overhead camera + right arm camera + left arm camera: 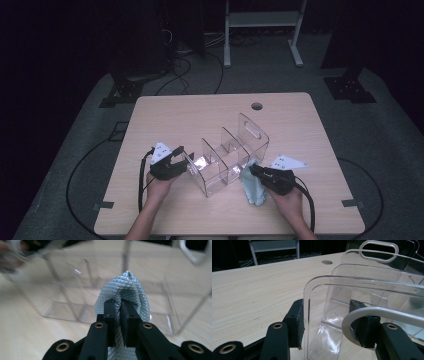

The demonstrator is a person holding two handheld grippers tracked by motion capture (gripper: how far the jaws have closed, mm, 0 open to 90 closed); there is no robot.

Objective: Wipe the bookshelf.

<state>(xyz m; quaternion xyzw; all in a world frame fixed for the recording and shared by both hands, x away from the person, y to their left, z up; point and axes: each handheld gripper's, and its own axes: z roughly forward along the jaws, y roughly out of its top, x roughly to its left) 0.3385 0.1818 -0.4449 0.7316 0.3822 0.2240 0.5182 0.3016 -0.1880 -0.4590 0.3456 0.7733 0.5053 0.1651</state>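
Observation:
A clear plastic organizer [231, 149] with upright dividers and a handle slot at its far end stands on the wooden table [200, 115]. My left gripper [186, 159] grips its near left end. In the left gripper view the pads [298, 323] sit on either side of the clear end wall [372, 272]. My right gripper [253, 169] is shut on a pale blue-green quilted cloth [252, 189], which hangs against the organizer's right side. In the right gripper view the cloth [130, 287] bulges over the closed gripper [120, 307], with the organizer [65, 310] blurred behind.
A round cable hole [257, 106] lies near the table's far edge. Behind the table stand a white metal frame [262, 20] and black stand bases [349, 87], with cables on the grey floor. Bare tabletop lies beyond and left of the organizer.

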